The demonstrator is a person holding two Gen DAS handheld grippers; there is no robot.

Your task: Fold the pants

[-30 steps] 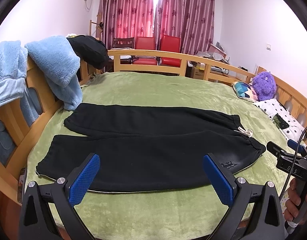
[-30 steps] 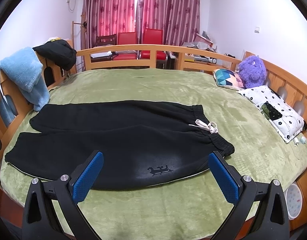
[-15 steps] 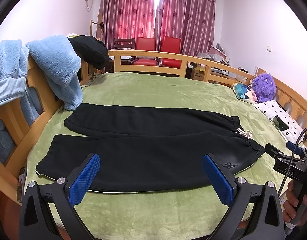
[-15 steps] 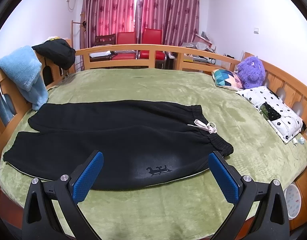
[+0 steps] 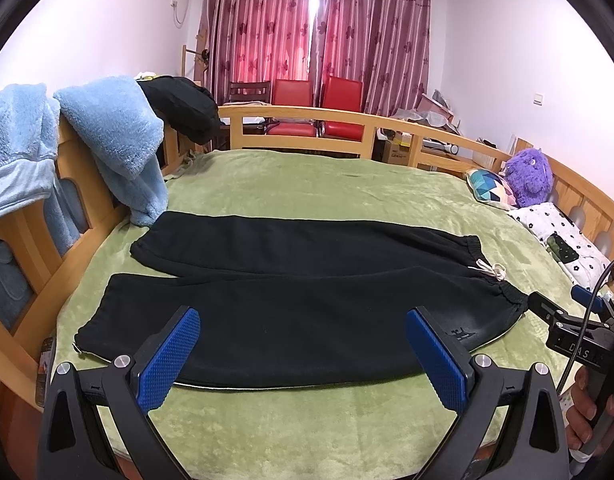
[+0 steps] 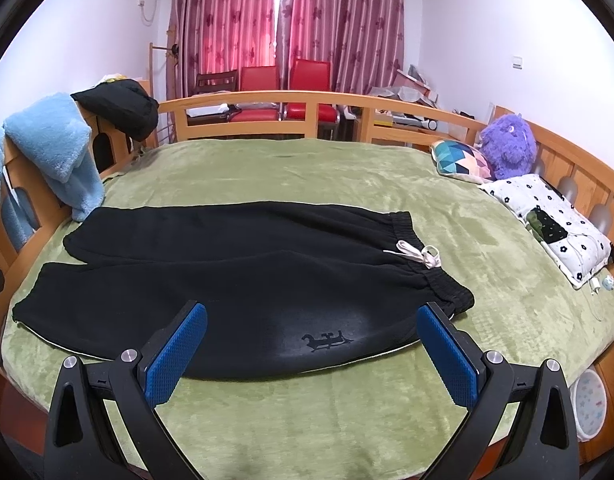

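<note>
Black pants (image 5: 291, 300) lie flat and spread on the green bed cover, legs to the left, waistband with a white drawstring (image 5: 491, 270) to the right. They also show in the right wrist view (image 6: 243, 280), with a small logo (image 6: 327, 339) near the front edge. My left gripper (image 5: 303, 352) is open and empty, held above the bed's near edge in front of the near leg. My right gripper (image 6: 311, 354) is open and empty, in front of the hip area. The right gripper's body shows at the right edge of the left wrist view (image 5: 575, 344).
The wooden bed rail (image 5: 347, 120) rings the bed. Blue fleece garments (image 5: 119, 140) and a black garment (image 5: 183, 108) hang on the left rail. A purple plush toy (image 6: 507, 144), a patterned cushion (image 6: 461, 160) and a flowered pillow (image 6: 547, 216) lie at the right.
Both grippers have drifted back and slightly up from the pants. Jaws stay open. The pants have not moved.
</note>
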